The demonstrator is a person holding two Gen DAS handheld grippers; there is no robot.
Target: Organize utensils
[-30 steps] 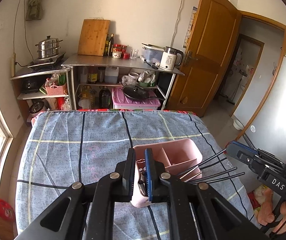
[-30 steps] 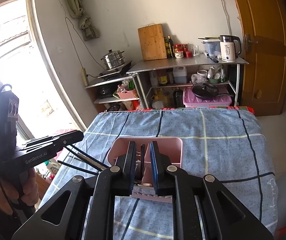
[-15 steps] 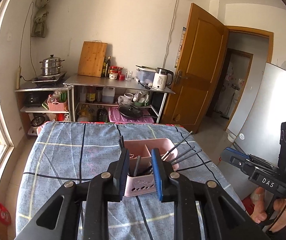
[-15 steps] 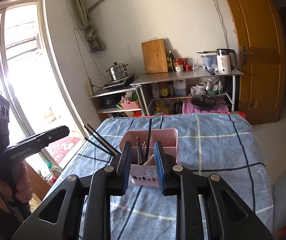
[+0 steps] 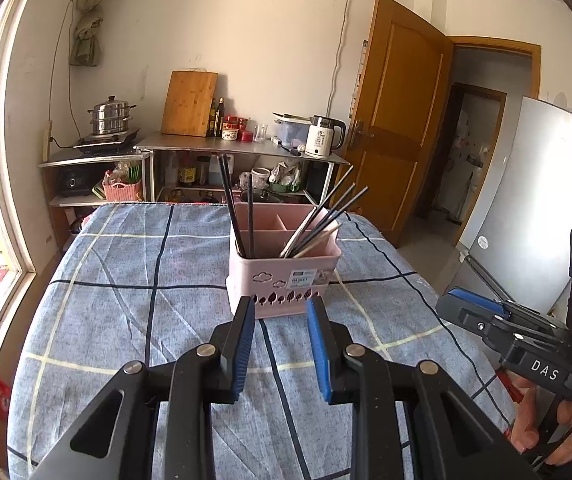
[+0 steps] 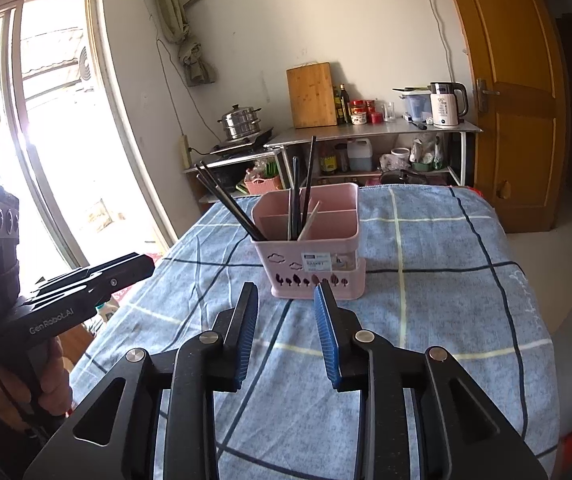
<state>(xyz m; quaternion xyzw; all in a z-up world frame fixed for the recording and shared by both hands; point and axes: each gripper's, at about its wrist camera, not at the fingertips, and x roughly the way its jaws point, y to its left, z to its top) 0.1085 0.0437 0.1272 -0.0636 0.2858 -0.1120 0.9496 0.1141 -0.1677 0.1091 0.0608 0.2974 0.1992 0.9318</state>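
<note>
A pink utensil basket (image 5: 283, 276) (image 6: 312, 262) stands upright on the blue checked tablecloth (image 5: 125, 312). Several black chopsticks (image 5: 241, 208) (image 6: 229, 204) and pale utensils (image 5: 314, 236) lean in its compartments. My left gripper (image 5: 279, 312) sits just short of the basket's front, jaws opening, nothing between them. My right gripper (image 6: 286, 298) is likewise pulled back from the basket, jaws opening and empty. Each gripper also shows in the other's view: the right gripper (image 5: 458, 306), the left gripper (image 6: 141, 262).
A steel shelf unit (image 5: 241, 152) with a kettle (image 5: 324, 142), cutting board (image 5: 189, 104) and steamer pot (image 5: 109, 118) stands behind the table. A wooden door (image 5: 398, 120) is at the right, a window (image 6: 45, 120) at the left. A hand (image 5: 546, 432) holds the right gripper.
Both grippers have backed away from the basket and their jaws have opened. The chopsticks they were shut on now stand in the basket.
</note>
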